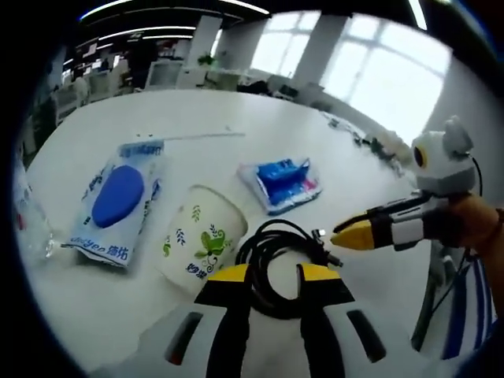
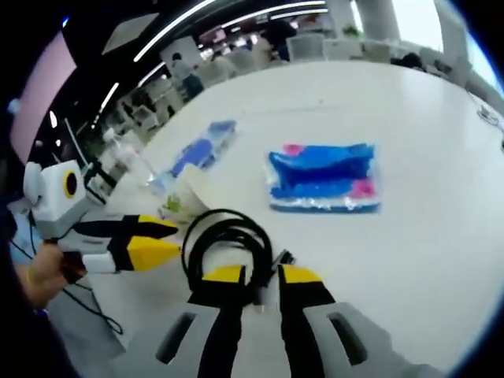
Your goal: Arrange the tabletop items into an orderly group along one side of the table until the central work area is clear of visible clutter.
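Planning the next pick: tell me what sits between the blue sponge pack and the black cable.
The paper cup lies between the sponge pack and the cable, in the left gripper view.

White table (image 1: 197, 118) bears cable coil (image 1: 276, 264), cup (image 1: 201, 236), two packets (image 1: 118, 201).

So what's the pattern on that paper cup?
White cup with green leaves, clearest in the left gripper view.

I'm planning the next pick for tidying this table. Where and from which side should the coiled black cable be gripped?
Grip the coiled black cable across its bundled loop on the near side, by the left gripper. It lies flat, strands stacked there; its plug end sticks out loose, so probably avoid that.
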Demonstrator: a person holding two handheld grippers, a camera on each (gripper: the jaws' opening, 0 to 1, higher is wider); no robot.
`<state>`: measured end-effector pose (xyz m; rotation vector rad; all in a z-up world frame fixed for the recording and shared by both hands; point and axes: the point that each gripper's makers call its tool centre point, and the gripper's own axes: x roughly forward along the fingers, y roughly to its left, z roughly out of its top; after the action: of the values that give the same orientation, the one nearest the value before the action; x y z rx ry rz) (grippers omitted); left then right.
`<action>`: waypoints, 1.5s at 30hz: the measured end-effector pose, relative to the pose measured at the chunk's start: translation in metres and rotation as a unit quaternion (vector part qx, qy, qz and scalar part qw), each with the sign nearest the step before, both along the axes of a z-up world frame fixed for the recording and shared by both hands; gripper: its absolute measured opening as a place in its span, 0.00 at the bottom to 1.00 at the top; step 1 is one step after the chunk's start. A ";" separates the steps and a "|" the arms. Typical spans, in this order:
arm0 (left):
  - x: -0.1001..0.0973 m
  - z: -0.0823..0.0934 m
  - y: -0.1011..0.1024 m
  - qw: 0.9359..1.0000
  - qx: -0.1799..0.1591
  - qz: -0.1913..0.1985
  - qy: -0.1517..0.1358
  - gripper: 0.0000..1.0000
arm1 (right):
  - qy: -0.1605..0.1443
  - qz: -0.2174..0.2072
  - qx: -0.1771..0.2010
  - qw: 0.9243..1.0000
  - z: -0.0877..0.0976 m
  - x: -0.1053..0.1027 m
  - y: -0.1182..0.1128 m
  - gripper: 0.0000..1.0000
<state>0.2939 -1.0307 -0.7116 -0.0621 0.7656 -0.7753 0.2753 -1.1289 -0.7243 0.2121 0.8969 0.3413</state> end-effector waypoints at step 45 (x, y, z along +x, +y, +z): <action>-0.011 0.067 0.072 0.994 -0.021 -0.032 -0.098 0.99 | -0.110 0.111 0.035 0.987 0.050 0.028 0.070 0.68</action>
<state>0.2826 -0.9588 -0.6442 0.0006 0.5668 -0.8443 0.3030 -1.0588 -0.6744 0.1356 0.6911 0.5919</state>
